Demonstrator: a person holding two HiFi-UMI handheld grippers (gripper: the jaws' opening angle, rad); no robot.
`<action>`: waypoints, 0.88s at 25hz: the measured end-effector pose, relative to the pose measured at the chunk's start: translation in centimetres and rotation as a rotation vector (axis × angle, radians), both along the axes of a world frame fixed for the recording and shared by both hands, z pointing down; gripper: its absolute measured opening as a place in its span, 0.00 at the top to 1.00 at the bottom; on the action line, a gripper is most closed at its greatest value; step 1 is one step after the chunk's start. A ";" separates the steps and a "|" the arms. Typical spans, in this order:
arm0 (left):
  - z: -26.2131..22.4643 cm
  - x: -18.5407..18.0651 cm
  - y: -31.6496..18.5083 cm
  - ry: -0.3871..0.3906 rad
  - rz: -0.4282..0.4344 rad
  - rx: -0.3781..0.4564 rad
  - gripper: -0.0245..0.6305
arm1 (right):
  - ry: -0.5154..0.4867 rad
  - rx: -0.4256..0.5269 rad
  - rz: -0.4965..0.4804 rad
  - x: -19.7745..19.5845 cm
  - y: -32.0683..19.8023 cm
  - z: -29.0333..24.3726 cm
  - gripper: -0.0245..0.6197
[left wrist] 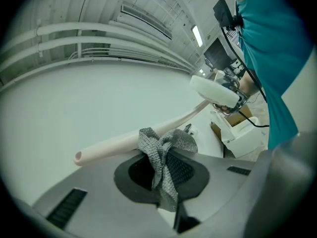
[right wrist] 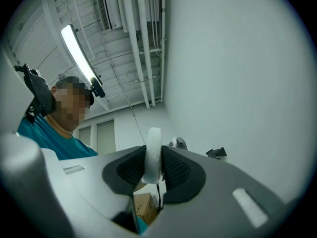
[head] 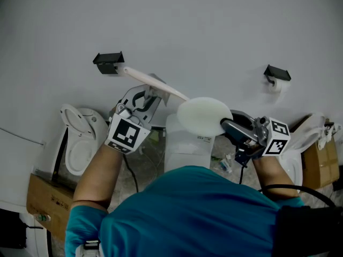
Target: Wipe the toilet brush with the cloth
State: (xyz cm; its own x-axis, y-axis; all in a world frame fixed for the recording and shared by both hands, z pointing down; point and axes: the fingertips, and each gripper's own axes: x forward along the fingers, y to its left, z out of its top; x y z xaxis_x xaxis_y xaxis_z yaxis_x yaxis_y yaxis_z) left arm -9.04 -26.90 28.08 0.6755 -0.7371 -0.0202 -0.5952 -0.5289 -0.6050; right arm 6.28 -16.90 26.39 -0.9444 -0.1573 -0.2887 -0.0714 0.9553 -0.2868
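In the head view the white toilet brush (head: 203,116) is held level in front of the wall. Its wide flat head faces me and its long pale handle (head: 153,82) runs up to the left. My right gripper (head: 229,125) is shut on the head's edge, and the white rim (right wrist: 152,155) shows pinched between its pads. My left gripper (head: 146,98) is shut on a grey knitted cloth (left wrist: 163,155). The bunched cloth presses against the handle (left wrist: 119,145) partway along it. Beyond it the handle's free end sticks out to the left.
Toilets stand along the wall below: one with its lid up (head: 80,143) at the left, a white tank (head: 185,149) in the middle, another toilet (head: 308,138) at the right. Cardboard boxes (head: 48,197) (head: 321,162) flank them. Black brackets (head: 109,62) (head: 277,73) jut from the wall.
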 end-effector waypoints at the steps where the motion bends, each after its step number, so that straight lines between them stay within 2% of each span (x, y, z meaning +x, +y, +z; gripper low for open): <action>1: -0.1 -0.5 -0.2 0.000 -0.010 0.001 0.91 | 0.002 -0.003 0.000 0.0 0.0 0.1 0.83; 16: -3.4 -9.2 -2.6 0.015 -0.202 0.076 0.91 | 0.001 -0.032 -0.047 0.2 0.5 0.7 0.83; 20: -6.2 -13.0 -2.8 0.087 -0.287 0.136 0.91 | -0.019 -0.011 -0.043 0.5 0.8 0.3 0.83; 22: -6.5 -14.3 -2.6 0.148 -0.314 0.123 0.91 | -0.055 0.004 -0.036 1.2 1.0 -0.4 0.83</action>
